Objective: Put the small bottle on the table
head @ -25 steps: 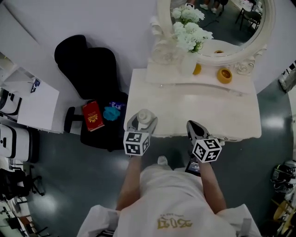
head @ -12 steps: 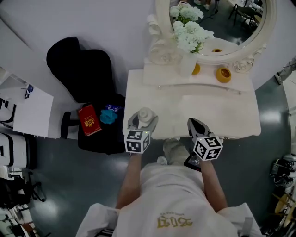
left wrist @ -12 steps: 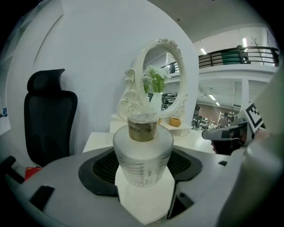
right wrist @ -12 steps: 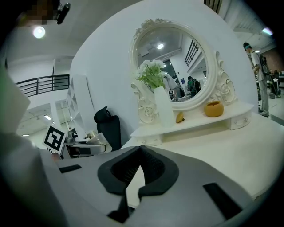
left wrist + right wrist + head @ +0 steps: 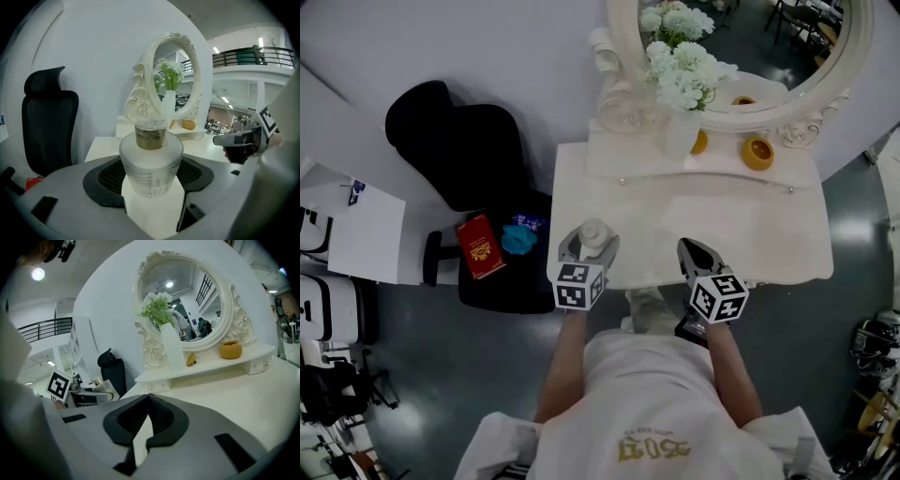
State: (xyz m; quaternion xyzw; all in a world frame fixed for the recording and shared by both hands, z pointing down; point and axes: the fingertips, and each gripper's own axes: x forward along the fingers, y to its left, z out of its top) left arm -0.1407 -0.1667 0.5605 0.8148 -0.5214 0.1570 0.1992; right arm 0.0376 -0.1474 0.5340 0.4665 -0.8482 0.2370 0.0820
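The small bottle point(image 5: 151, 164) is frosted clear plastic with a pale cap and printed scale marks. It sits between the black pads of my left gripper point(image 5: 591, 242), which is shut on it, over the near left edge of the white dressing table point(image 5: 750, 220). The head view shows the bottle point(image 5: 593, 234) from above. My right gripper point(image 5: 694, 253) hovers over the table's near edge further right; its jaws point(image 5: 146, 418) meet at the tips with nothing between them.
At the table's back stands a raised shelf point(image 5: 703, 159) under an oval mirror point(image 5: 750, 47), carrying a vase of white flowers point(image 5: 682, 80) and a small orange bowl point(image 5: 757, 152). A black office chair point(image 5: 459, 150) holding a red book point(image 5: 479, 246) stands left of the table.
The head view has shifted a little; the table and chair sit slightly differently in frame. Both grippers keep their places and the bottle stays held.
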